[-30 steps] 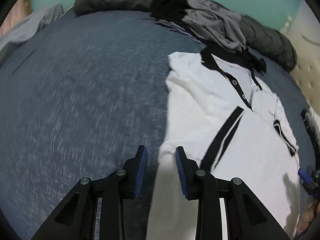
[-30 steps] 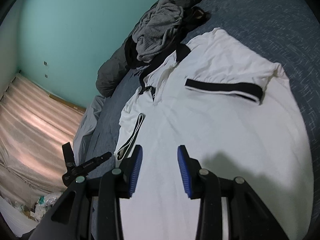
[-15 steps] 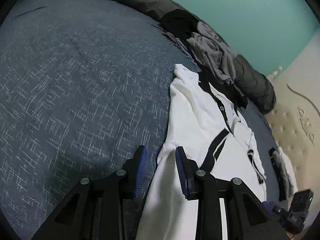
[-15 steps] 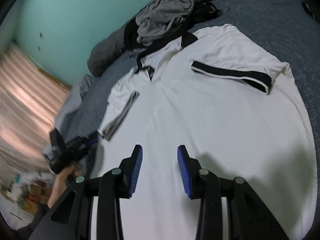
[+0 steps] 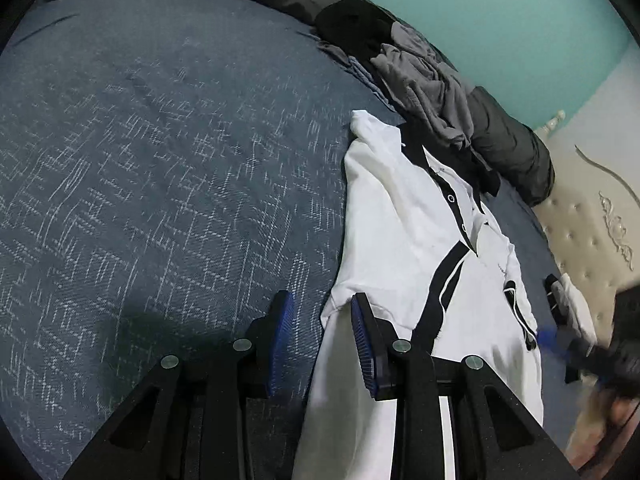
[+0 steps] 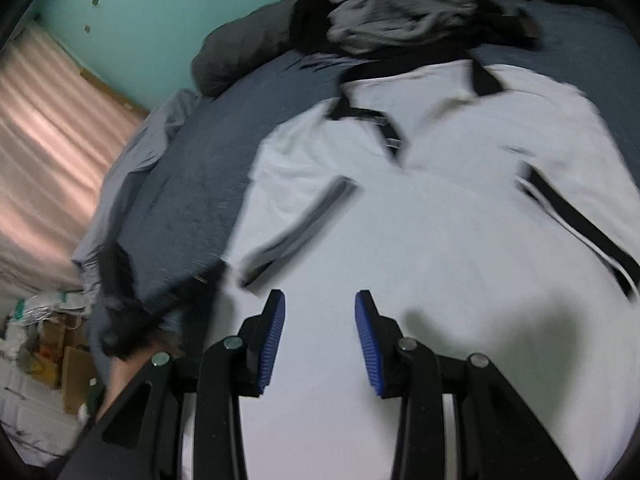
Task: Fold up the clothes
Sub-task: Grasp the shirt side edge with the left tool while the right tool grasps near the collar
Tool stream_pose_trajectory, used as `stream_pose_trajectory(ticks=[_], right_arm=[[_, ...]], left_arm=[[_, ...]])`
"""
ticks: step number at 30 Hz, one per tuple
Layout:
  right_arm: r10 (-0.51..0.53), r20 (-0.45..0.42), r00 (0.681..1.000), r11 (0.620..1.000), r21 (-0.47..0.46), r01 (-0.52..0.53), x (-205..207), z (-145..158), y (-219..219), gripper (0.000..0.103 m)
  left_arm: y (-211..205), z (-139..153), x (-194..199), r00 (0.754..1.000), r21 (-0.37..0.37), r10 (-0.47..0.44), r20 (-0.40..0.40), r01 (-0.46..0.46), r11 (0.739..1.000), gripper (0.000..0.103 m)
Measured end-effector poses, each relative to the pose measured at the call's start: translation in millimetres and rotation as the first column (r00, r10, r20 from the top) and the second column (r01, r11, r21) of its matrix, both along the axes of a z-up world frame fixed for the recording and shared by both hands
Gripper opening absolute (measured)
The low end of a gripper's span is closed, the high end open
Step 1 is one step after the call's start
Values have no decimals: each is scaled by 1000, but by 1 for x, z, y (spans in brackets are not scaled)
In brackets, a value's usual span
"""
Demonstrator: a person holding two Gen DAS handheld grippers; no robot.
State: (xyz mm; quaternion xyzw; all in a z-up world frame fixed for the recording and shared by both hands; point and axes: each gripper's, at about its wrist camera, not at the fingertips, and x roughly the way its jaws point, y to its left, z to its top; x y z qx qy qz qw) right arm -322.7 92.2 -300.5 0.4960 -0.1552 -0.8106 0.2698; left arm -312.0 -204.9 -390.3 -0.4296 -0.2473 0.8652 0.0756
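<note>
A white polo shirt (image 5: 400, 220) with black collar and black sleeve trims lies face up on the dark blue bedcover (image 5: 160, 160). Both its sleeves are folded in over the chest (image 6: 420, 220). My left gripper (image 5: 322, 304) stands open over the shirt's side edge, with bedcover showing under one pad and white cloth under the other. My right gripper (image 6: 320, 300) is open above the shirt's lower body, nothing between its pads. Each gripper shows as a dark blur at the edge of the other's view.
A heap of grey and black clothes (image 5: 420, 76) lies just beyond the collar, against a rolled dark grey duvet (image 5: 512, 148). A cream tufted headboard (image 5: 592, 232) bounds one side. Past the bed's other edge are a pink curtain (image 6: 48, 140) and floor clutter (image 6: 40, 340).
My right gripper has swept sideways over the shirt and rolled, so the collar now lies straight ahead. My left gripper rolled and sank a little toward the shirt's edge. Both jaws kept their gap.
</note>
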Motion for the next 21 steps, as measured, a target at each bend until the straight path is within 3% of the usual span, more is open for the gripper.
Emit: stream_pose_trajectory(ticks=[4,9,13,21], right_arm=[[65,-60,996,995,85,-60,-42,21,-47,36],[181,-16,983,970,166,-176,-101,18,-110,36],[250,-9,968,935,262,-239,-137,16,-150,36],[308,4,951,868,409,-282,-178,0,-198,36]], left_arm=[[2,0,0,1000,-20,-12,-8,12,1000,33],[1,0,2,1000,-23,-21,-18,20,1000,33],[-2,-3,2,999,21,-36,-13,36,999,21],[-4,-9,2,999,47,-48,-5,48,998,14]])
